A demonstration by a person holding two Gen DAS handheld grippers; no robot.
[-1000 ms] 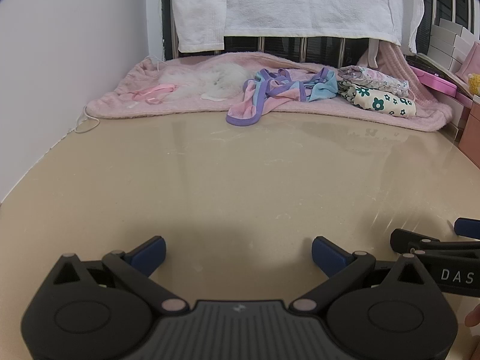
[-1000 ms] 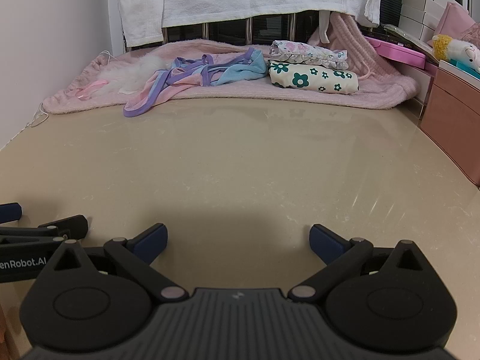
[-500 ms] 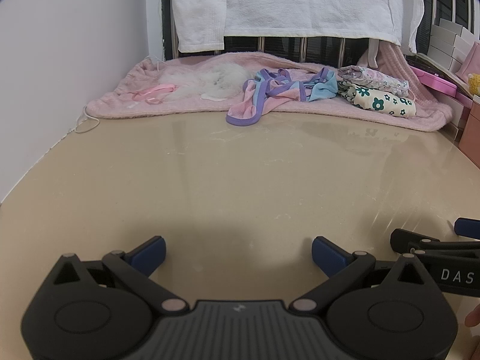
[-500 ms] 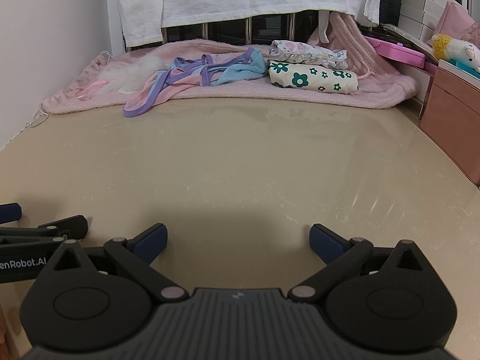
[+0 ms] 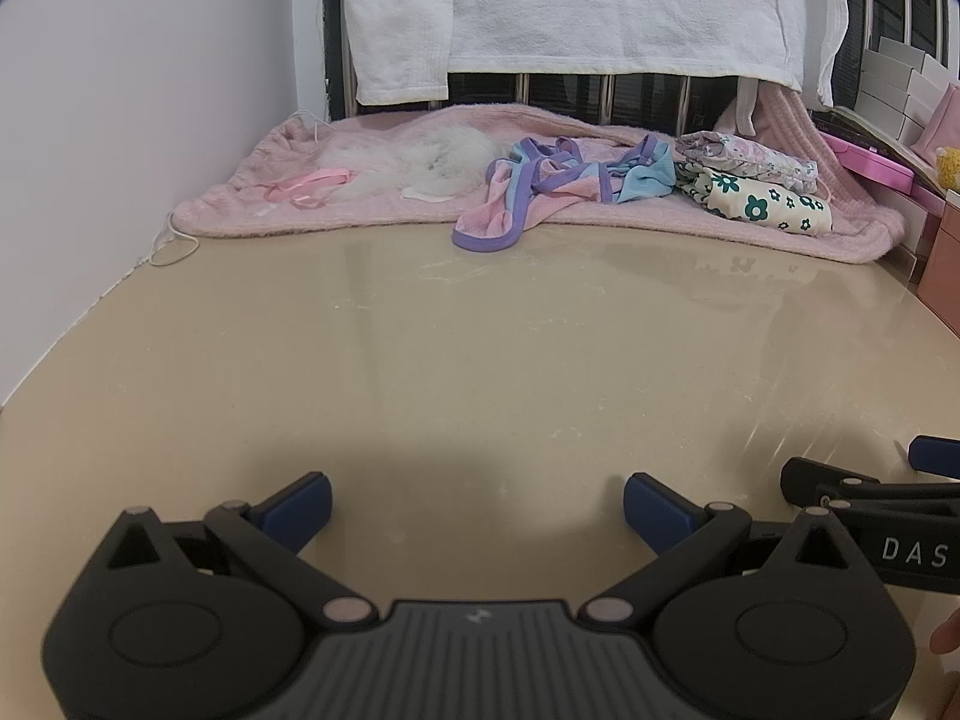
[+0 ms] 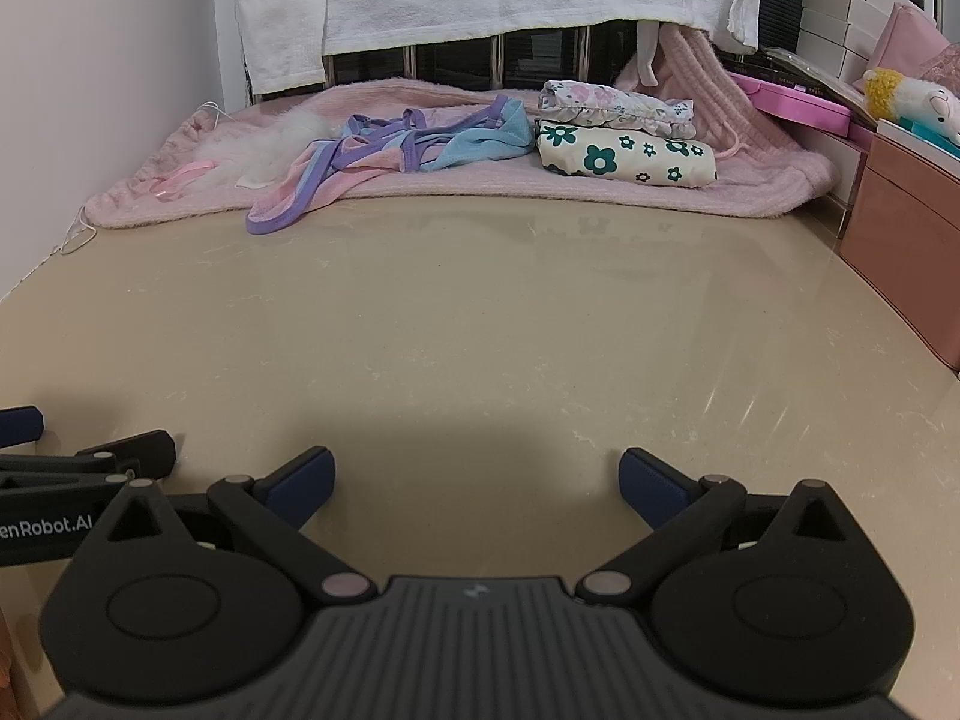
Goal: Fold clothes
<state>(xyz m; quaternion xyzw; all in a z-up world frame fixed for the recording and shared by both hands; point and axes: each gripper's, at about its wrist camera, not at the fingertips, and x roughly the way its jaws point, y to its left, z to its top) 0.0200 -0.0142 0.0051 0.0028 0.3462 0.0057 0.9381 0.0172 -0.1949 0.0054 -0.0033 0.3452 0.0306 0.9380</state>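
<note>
A crumpled pink, blue and purple garment (image 5: 540,192) (image 6: 384,162) lies at the far side, partly on a pink blanket (image 5: 384,204) (image 6: 540,192) and hanging onto the beige table (image 5: 480,360) (image 6: 480,330). To its right sit two folded floral garments (image 5: 756,192) (image 6: 624,138), stacked. My left gripper (image 5: 477,501) is open and empty, low over the near table. My right gripper (image 6: 474,480) is open and empty beside it; it shows at the right edge of the left wrist view (image 5: 870,486).
A white fluffy item (image 5: 420,162) and a pink ribbon (image 5: 306,186) lie on the blanket's left. A white towel (image 5: 588,6) hangs behind. A wall runs along the left. Pink boxes (image 6: 900,228) and a plush toy (image 6: 912,99) stand at the right.
</note>
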